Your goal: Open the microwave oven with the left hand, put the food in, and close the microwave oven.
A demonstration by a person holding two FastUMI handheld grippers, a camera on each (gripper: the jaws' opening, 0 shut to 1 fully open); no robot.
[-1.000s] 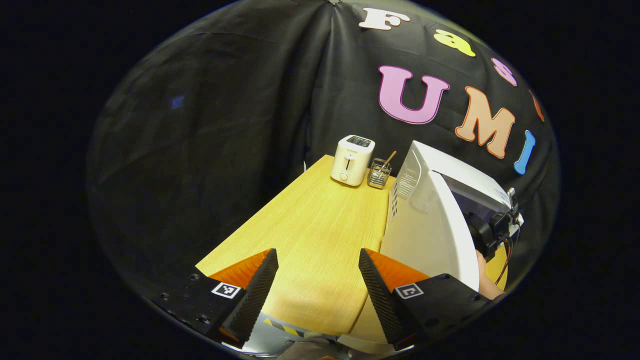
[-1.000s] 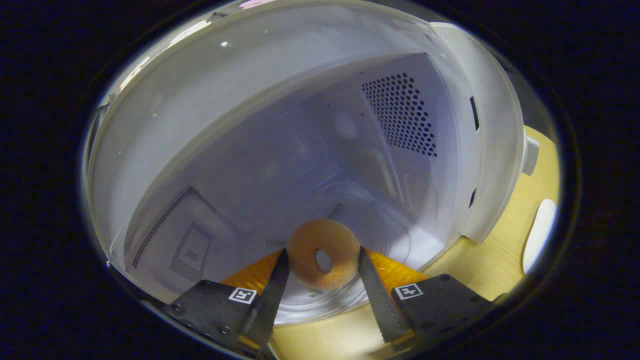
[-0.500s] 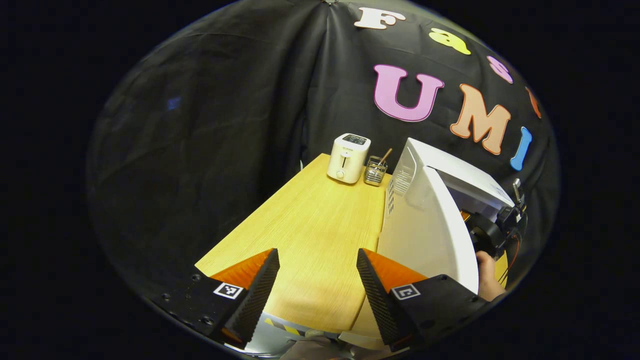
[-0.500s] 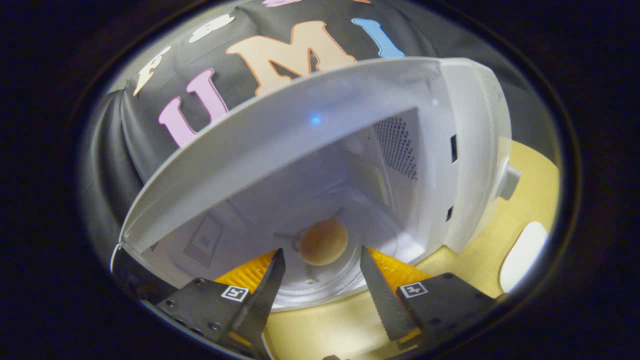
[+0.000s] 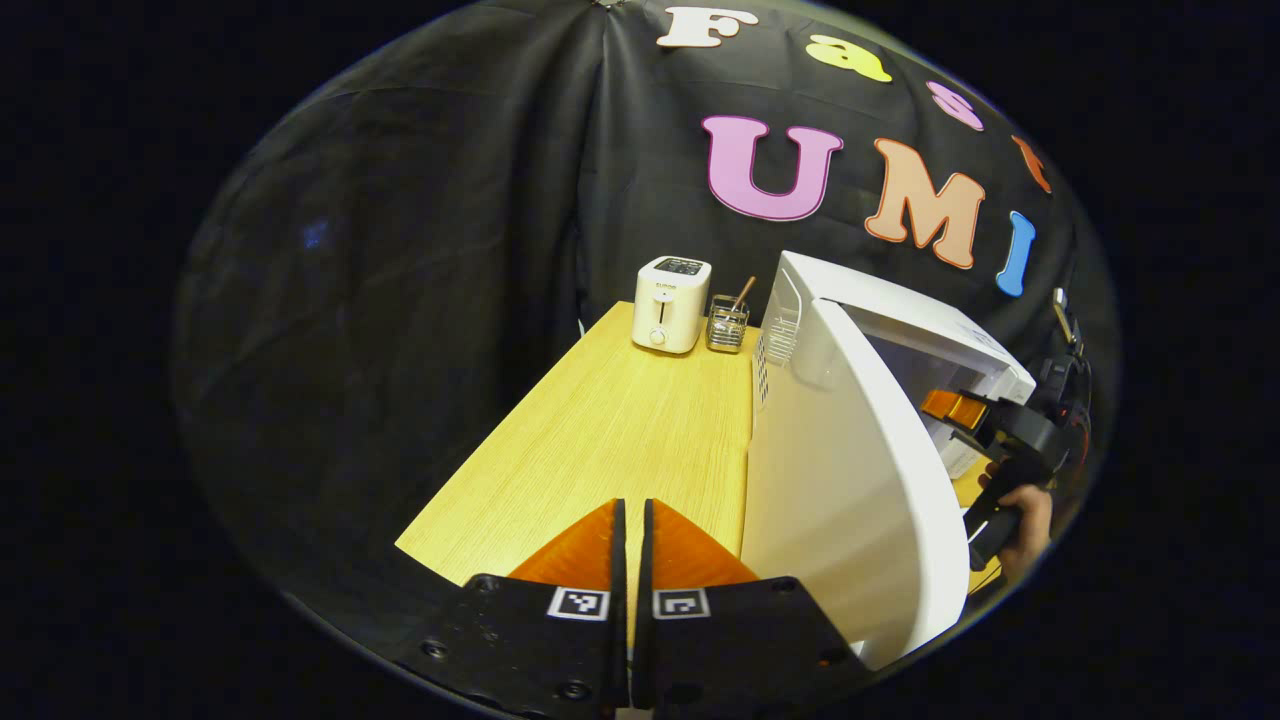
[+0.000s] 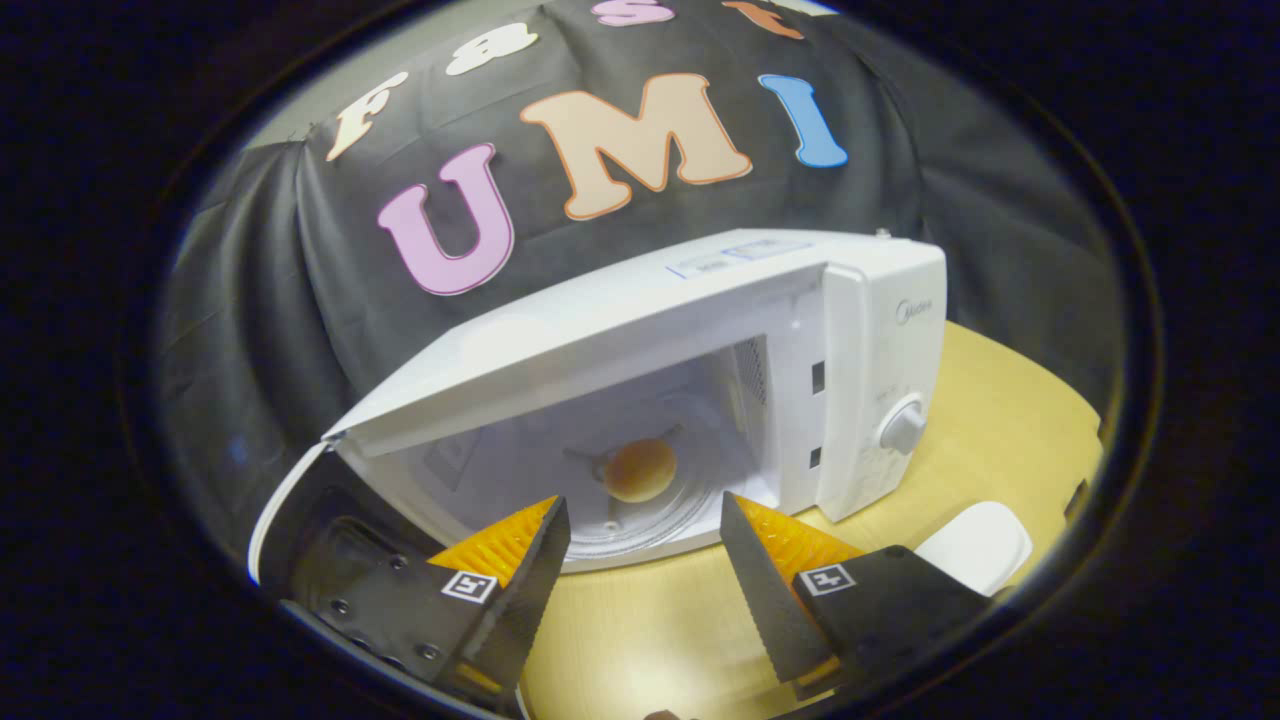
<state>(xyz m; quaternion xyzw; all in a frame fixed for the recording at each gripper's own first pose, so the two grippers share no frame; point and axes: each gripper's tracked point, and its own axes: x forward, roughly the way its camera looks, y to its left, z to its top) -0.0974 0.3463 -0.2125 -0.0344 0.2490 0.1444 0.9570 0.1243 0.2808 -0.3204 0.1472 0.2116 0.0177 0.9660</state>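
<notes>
The white microwave (image 6: 700, 300) stands with its door (image 5: 840, 470) swung wide. A round brown donut (image 6: 640, 470) lies on the glass turntable (image 6: 640, 520) inside. My right gripper (image 6: 642, 512) is open and empty, just outside the cavity with the donut beyond its fingertips. In the left gripper view, my left gripper (image 5: 633, 512) is shut on nothing over the wooden table (image 5: 600, 430), to the left of the door's outer face. That view also has the right gripper (image 5: 1000, 425) and the hand (image 5: 1025, 510) holding it, past the door's far edge.
A white toaster (image 5: 670, 305) and a wire holder with a utensil (image 5: 728, 322) stand at the table's far end. A white plate (image 6: 975, 545) lies on the table right of the microwave, below its control knob (image 6: 903, 427).
My right gripper let go of the donut, leaving it on the turntable, and drew back out of the microwave. My left gripper's fingers closed together.
</notes>
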